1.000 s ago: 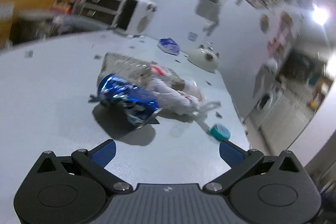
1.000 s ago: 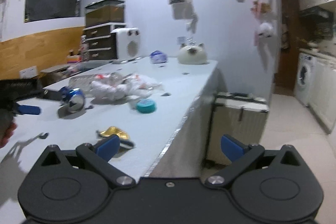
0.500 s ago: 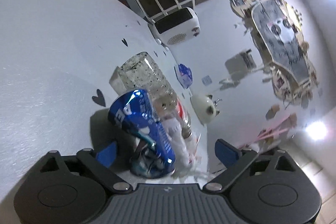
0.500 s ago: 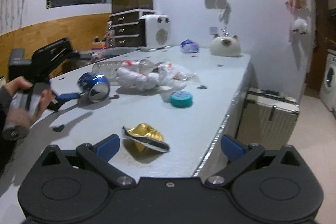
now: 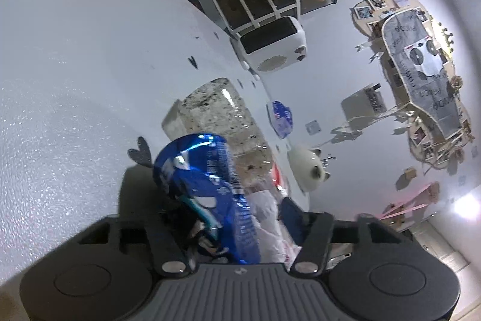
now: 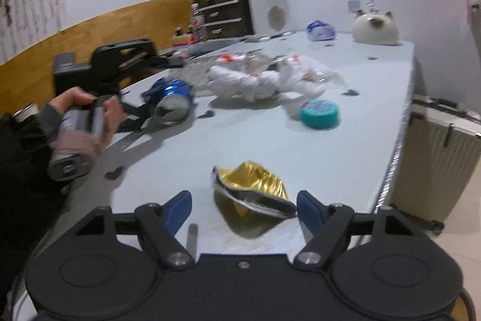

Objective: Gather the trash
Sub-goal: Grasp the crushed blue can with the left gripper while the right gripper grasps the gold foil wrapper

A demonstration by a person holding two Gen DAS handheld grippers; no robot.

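— Where's the crushed blue aluminium can (image 5: 207, 188)?

— Lower centre of the left wrist view, on the pale grey bench (image 5: 60, 80), its long axis running straight out along the left claw (image 5: 228, 218). That claw looks closed on it.

— And the right claw (image 6: 243, 209)?

— Spread apart, gripping nothing. The crumpled gold foil wrapper (image 6: 252, 188) lies just ahead between its tips, low in that frame, so the right hand's nearer.

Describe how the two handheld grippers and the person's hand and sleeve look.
Both grippers, left gripper and right gripper, share a matte black body with two round discs, silver pivot screws, a ribbed centre plate and blue finger pads. No cables show. The left hand is bare, gripping a grey handle, with a dark sleeve.
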